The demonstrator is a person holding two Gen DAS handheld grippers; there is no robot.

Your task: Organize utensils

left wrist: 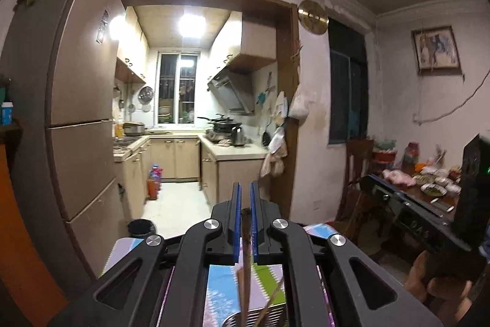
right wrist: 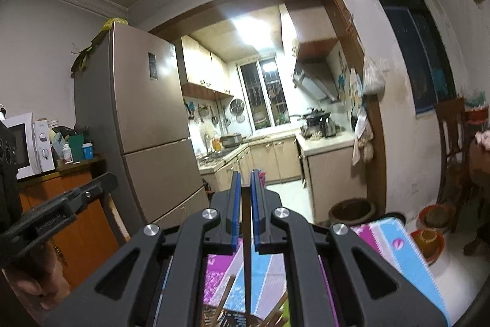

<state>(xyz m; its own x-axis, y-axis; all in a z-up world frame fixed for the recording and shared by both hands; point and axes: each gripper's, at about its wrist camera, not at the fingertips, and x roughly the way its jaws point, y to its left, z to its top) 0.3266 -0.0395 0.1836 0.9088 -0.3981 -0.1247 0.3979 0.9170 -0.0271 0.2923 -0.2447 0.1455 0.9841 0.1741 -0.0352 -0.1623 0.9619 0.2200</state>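
My left gripper is shut on a brown wooden chopstick that hangs down between the blue pads toward a metal utensil holder at the bottom edge, where other chopsticks lean. My right gripper is shut on a dark chopstick that hangs down toward a dark mesh holder with several chopsticks in it. Both holders stand on a colourful patterned tablecloth. The right gripper also shows in the left wrist view, and the left one in the right wrist view.
A tall fridge stands to the left, with an orange cabinet and microwave beside it. The kitchen doorway lies straight ahead. A dining table with dishes and a wooden chair are on the right. Pots sit on the floor.
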